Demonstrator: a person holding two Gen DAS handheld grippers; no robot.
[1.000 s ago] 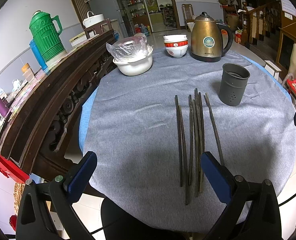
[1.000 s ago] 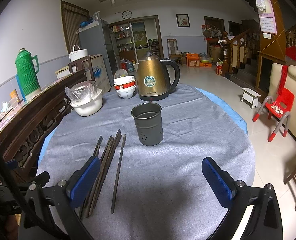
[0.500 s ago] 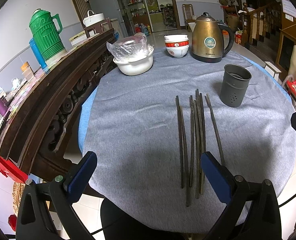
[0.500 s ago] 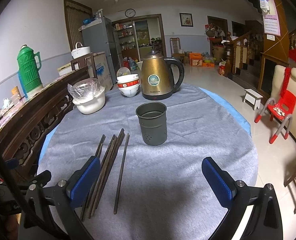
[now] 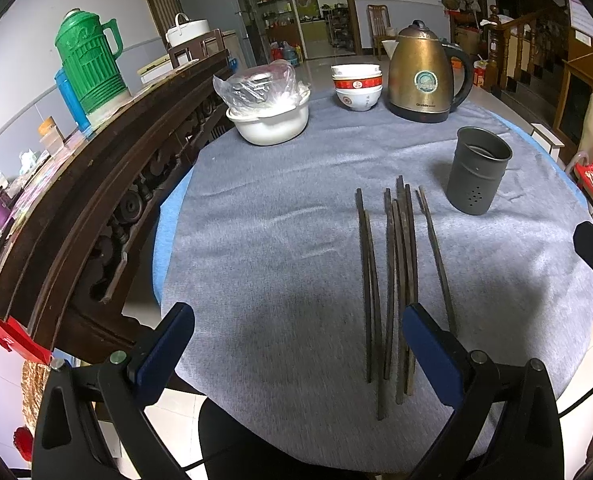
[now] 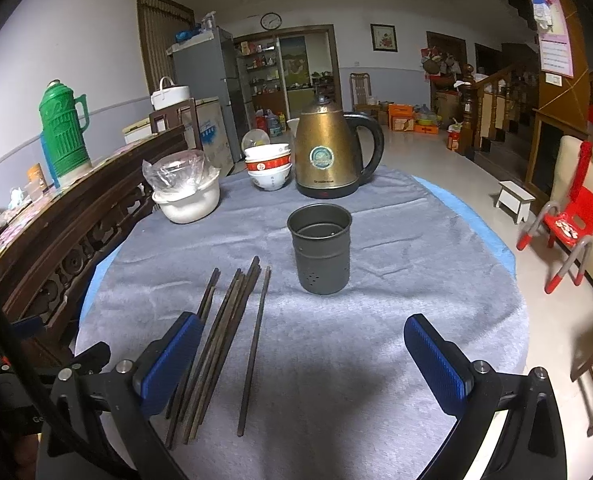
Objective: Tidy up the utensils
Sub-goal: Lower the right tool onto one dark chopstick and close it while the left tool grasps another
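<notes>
Left tool: we see the black plastic left gripper [image 5: 296, 344] with triangular cut-outs in its frame.
Left pads: ribbed blue rubber pads [image 5: 164, 350] line both fingers.
Fasteners: silver screw heads [image 5: 117, 357] sit behind each pad.
Right tool: our matching black right gripper [image 6: 296, 356] carries the same blue textured pads [image 6: 436, 364].
Cable: a thin black cable [image 6: 4, 336] crosses the right view's left edge.

The chopsticks' [image 6: 216, 344] near ends hide behind the right hand-held gripper's [image 6: 300, 360] blue pad, perhaps 7 sticks.
</notes>
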